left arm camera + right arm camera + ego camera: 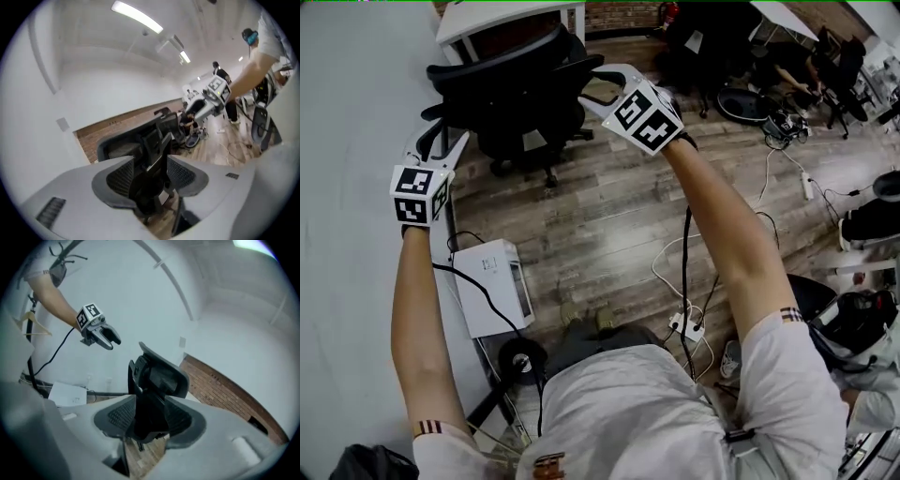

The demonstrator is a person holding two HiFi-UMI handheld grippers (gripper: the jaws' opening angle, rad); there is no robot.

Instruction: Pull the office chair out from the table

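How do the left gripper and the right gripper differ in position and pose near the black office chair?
Side: the left gripper is at the left edge of the office chair; the right gripper is at its right edge.
Reach: in the head view the left gripper sits lower, closer to the person, while the right gripper is stretched farther up.
Shared: both grippers have their jaws apart, and each gripper view shows the chair in the gap.

Light grey short-sleeved shirt (647, 412), striped sleeve hems (791, 314); two black-and-white square-marker cubes (645, 114); trailing black cables (684, 272).
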